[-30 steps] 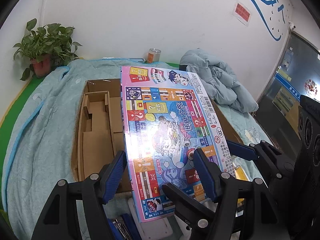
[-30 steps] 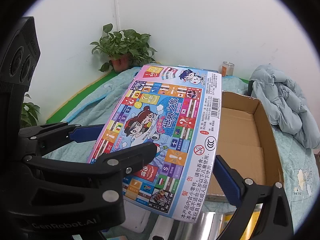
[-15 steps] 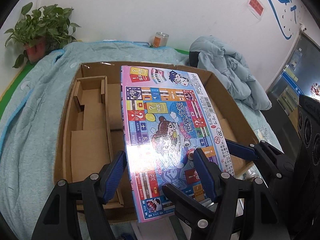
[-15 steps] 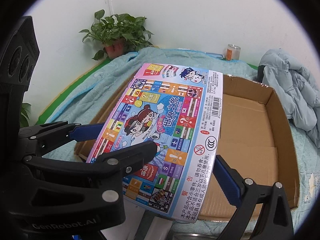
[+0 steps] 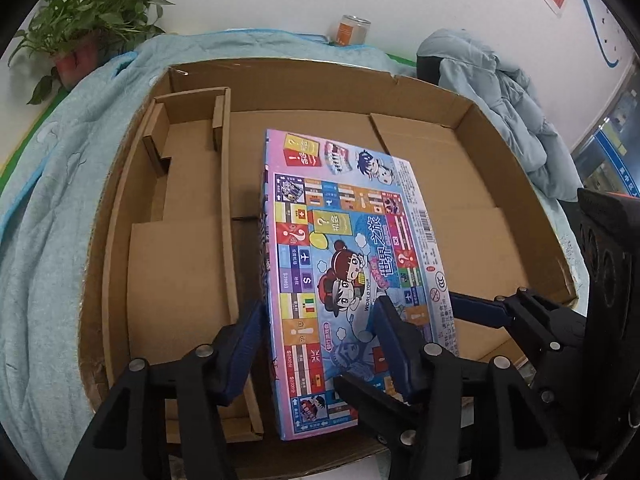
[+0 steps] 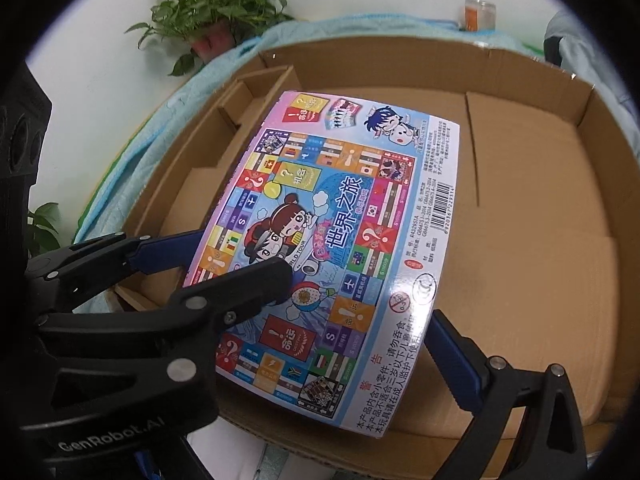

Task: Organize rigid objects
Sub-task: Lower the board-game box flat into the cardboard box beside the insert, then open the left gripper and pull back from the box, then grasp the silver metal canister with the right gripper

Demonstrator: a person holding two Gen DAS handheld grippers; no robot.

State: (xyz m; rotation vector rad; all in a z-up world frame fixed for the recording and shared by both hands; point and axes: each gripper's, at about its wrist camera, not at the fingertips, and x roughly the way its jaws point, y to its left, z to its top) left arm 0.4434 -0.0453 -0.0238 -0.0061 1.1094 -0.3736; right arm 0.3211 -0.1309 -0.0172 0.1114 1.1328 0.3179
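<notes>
A flat, colourful board-game box (image 5: 340,240) (image 6: 340,220) hangs tilted over the floor of a large open cardboard box (image 5: 280,64) (image 6: 400,46). My left gripper (image 5: 320,344) has the game box's near left edge between its jaws, which are closing. One blue pad is at the side and the other lies on the printed face. My right gripper (image 6: 332,356) is shut on the near right corner, with one finger on top and one under the right edge. Whether the far end of the game box touches the cardboard floor is hidden.
A cardboard insert (image 5: 224,200) with compartments fills the left side of the big box; bare floor (image 5: 460,200) lies to the right. Around it are a light blue blanket (image 5: 52,200), a potted plant (image 5: 88,12), an orange-labelled jar (image 5: 352,30) and a pale jacket (image 5: 500,92).
Both grippers have come down and forward with the game box, from above the cardboard box's near edge to low inside it. The left gripper's fingers stand closer together.
</notes>
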